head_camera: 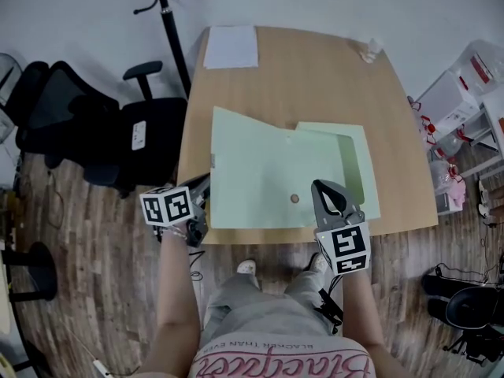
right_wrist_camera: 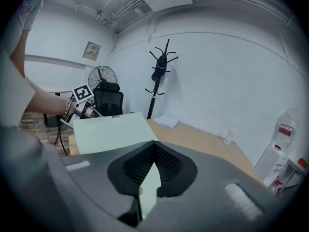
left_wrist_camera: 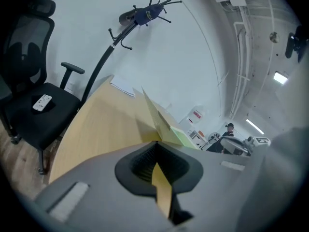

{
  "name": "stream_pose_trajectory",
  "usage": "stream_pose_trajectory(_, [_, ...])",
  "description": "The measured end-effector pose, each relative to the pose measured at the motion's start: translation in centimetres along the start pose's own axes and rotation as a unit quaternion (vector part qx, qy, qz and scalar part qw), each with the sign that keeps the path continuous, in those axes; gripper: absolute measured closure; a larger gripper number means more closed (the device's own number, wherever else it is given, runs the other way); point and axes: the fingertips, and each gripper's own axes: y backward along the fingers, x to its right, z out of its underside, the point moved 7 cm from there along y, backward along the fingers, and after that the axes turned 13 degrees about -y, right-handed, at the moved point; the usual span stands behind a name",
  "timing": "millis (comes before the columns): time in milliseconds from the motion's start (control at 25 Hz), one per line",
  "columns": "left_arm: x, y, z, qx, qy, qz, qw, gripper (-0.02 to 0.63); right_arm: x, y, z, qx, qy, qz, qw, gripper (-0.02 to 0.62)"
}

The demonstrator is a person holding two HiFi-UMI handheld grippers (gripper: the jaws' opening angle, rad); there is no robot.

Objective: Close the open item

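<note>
A light green paper folder (head_camera: 268,179) lies open on the wooden table (head_camera: 307,77), its top cover raised over the lower sheet (head_camera: 356,160). My left gripper (head_camera: 205,189) is at the cover's near-left corner, jaws shut on the folder's edge (left_wrist_camera: 161,122), which runs between the left gripper's (left_wrist_camera: 155,151) pads. My right gripper (head_camera: 325,187) is at the near-right edge, shut on the same cover. In the right gripper view the cover (right_wrist_camera: 113,132) spreads out ahead of the right gripper (right_wrist_camera: 153,151), and the left gripper (right_wrist_camera: 82,105) shows at its far corner.
A white sheet of paper (head_camera: 231,47) lies at the table's far left and a small bottle (head_camera: 370,50) at the far right. A black office chair (head_camera: 102,128) and coat stand (head_camera: 169,22) are to the left, white shelving (head_camera: 465,93) to the right.
</note>
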Motion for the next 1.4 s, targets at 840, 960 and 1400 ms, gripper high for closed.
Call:
stream_pose_trajectory(840, [8.1,-7.2,-3.7,0.043,0.029,0.047,0.9976,0.588,10.5,3.2,-0.2,0.012,-0.023,0.017,1.000,0.592])
stream_pose_trajectory(960, [9.2,-8.5,-3.8,0.052,0.034,0.062,0.9961,0.588,11.8,3.3,-0.2,0.010,-0.018,0.012,1.000,0.592])
stream_pose_trajectory(1400, [12.6,-11.6,-4.1,0.035,0.017,0.055,0.9977,0.588,16.0,3.4,0.1,0.022,-0.029,-0.005,0.999,0.592])
